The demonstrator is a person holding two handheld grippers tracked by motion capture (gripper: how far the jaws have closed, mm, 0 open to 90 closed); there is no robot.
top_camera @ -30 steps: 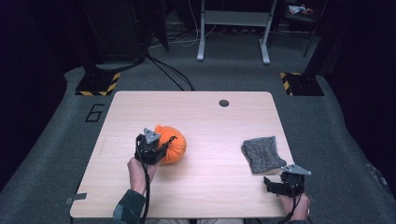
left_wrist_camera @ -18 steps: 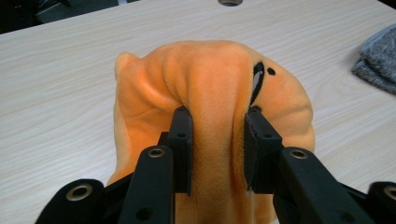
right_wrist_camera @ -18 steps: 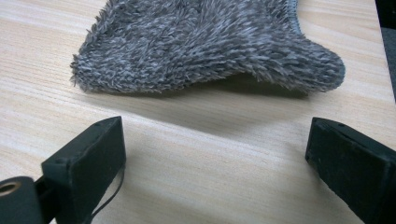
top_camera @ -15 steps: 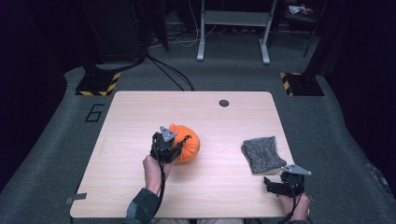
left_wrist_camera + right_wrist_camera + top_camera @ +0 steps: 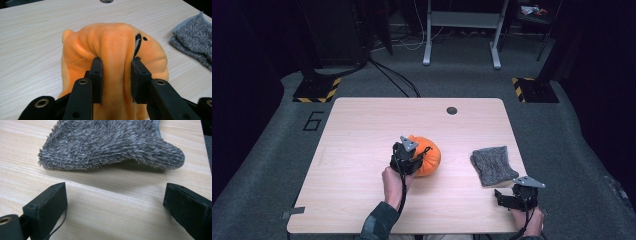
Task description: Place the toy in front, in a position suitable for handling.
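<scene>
An orange plush toy point(image 5: 428, 155) lies near the middle of the wooden table point(image 5: 362, 130). My left gripper point(image 5: 408, 159) is shut on it from the near side. In the left gripper view the two black jaws pinch a fold of the orange plush toy point(image 5: 115, 50) between them. A grey fuzzy cloth point(image 5: 492, 165) lies at the right of the table. My right gripper point(image 5: 507, 197) rests near the front right edge, just short of the cloth. In the right gripper view its jaws stand wide apart with bare wood between them, and the grey cloth point(image 5: 110, 142) lies just ahead.
A round cable hole point(image 5: 452, 110) sits near the table's far edge. Beyond the table are a white metal frame point(image 5: 462, 30), cables on the floor and striped black-and-yellow bases point(image 5: 317, 90). A grey cloth corner point(image 5: 195, 37) lies to the right of the plush.
My left gripper has slid to the right across the table with the orange plush toy in its jaws. The right gripper and the grey cloth have stayed where they were.
</scene>
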